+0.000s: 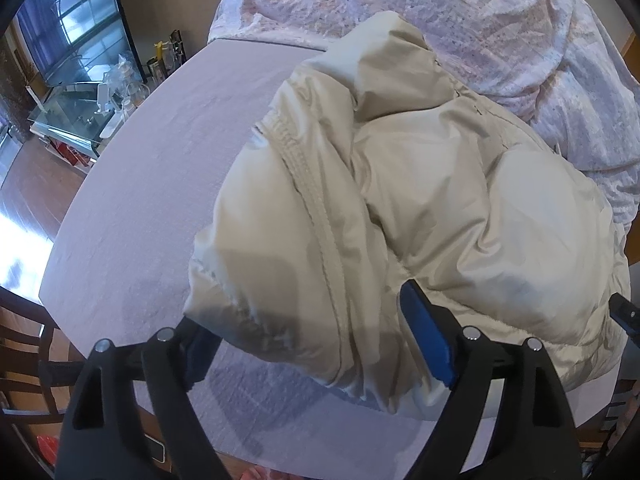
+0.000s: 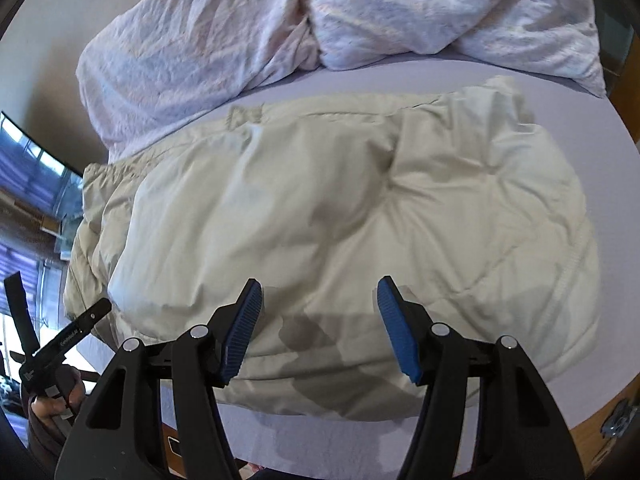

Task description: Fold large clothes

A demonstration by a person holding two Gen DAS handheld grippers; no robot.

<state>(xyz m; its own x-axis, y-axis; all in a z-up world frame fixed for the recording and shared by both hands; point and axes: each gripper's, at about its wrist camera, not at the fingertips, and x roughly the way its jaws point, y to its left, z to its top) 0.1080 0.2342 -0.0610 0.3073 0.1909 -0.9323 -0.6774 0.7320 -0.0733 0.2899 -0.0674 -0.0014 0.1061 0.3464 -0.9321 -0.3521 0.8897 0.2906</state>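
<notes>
The cream puffer jacket lies bunched on the bed, its hem just inside the bed's near edge. The left tongs stand spread around the jacket's near corner; the right tongs hover spread above its hem. Best pinch seams, not slippery padding. Bare sheet lies left of the jacket; the crumpled duvet crowds beyond it.

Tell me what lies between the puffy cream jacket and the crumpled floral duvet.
In the right wrist view, bare lilac sheet separates jacket from duvet.
</notes>
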